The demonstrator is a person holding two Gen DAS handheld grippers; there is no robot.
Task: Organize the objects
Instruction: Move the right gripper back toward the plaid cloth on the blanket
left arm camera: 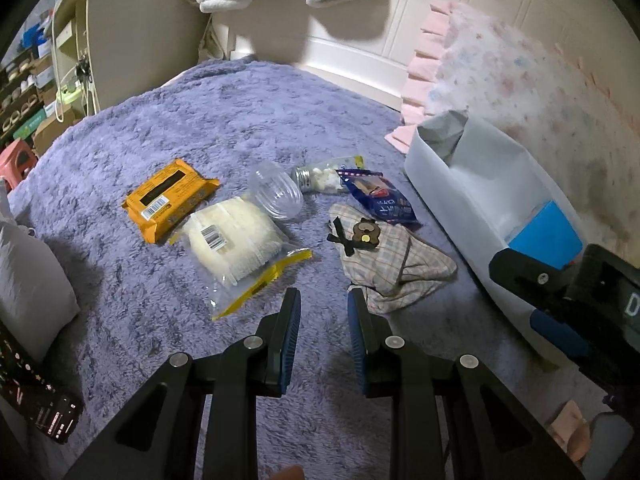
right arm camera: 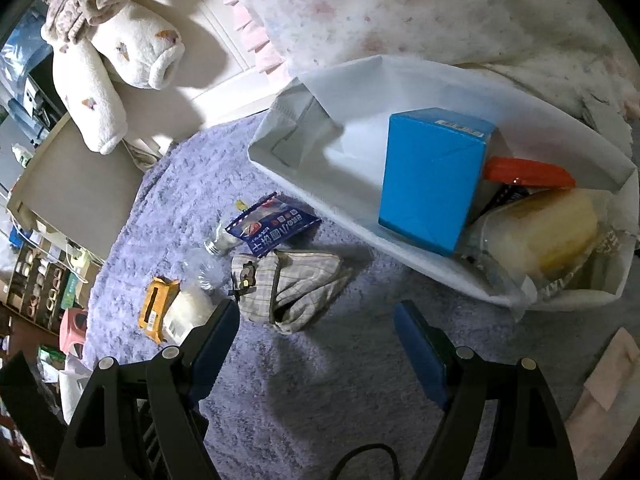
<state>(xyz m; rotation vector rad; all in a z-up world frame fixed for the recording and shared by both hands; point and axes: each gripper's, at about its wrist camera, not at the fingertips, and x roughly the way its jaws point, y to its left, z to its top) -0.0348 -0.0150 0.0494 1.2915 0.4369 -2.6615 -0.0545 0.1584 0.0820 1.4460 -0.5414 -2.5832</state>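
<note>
Dim room, hard shadows, fisheye-warped edges

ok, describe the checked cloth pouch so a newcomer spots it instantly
Start at the white bin on the purple blanket. Just beside its long wall lies the pouch, below the blue snack packet. It's the only fabric item, plaid with a brown bear patch.

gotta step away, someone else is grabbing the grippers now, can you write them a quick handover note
Left gripper: jaws narrowly apart, empty, above the purple blanket.
Right gripper: wide open, empty, near the white bin.
Done: blue box, red-lidded item and a pale yellow pack are in the bin.
Left on the blanket: orange packet, bag of white pads, clear plastic shell, small bottle, blue snack bag, plaid pouch.
</note>
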